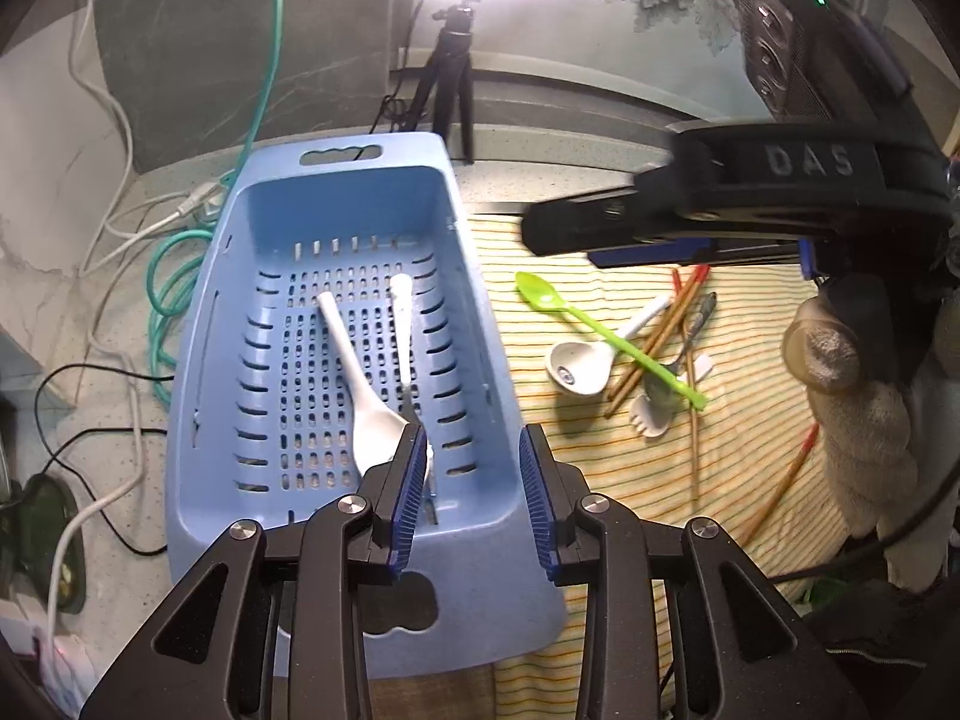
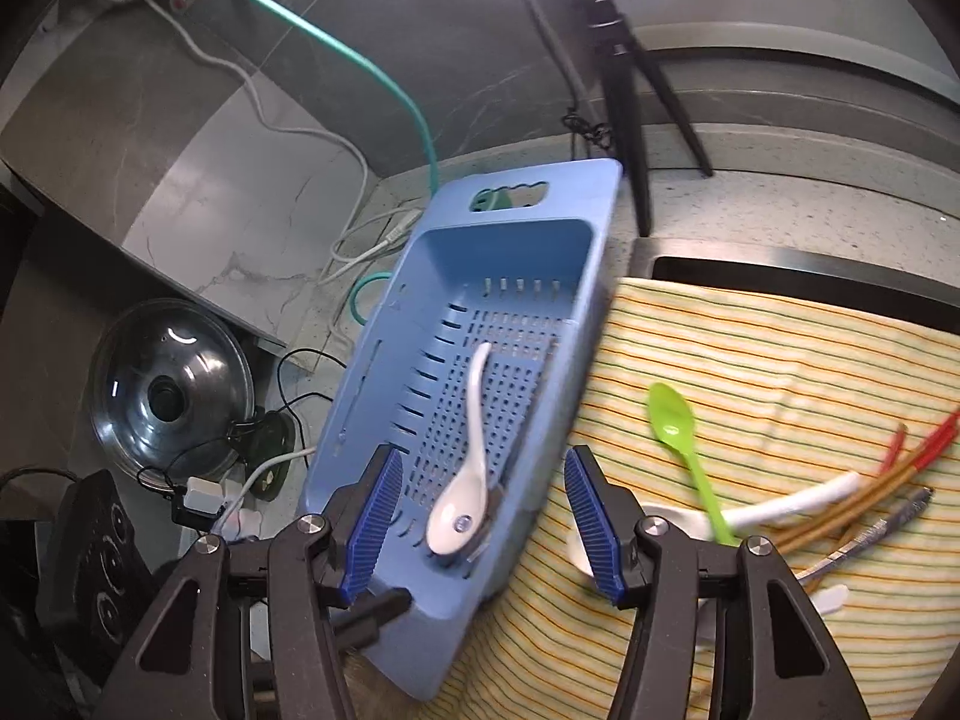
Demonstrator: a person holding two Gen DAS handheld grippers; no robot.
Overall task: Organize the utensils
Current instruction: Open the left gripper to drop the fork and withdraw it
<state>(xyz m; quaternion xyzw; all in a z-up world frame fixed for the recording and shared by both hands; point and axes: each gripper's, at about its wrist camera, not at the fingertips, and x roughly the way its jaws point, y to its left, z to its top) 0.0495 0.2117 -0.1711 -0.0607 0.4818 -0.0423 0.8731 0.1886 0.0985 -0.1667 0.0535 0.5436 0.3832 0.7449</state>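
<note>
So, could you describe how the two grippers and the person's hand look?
Both the left gripper and the right gripper have black linkage arms with silver bolts and ribbed blue pads. Seen from the left wrist, the right gripper's black body carries raised letters "DAS". A hand in a beige knitted glove holds it.

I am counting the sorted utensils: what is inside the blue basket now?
Inside the blue basket lie a white ceramic spoon and a white-handled utensil. The left gripper hides that utensil's head, so its type is unclear.
</note>
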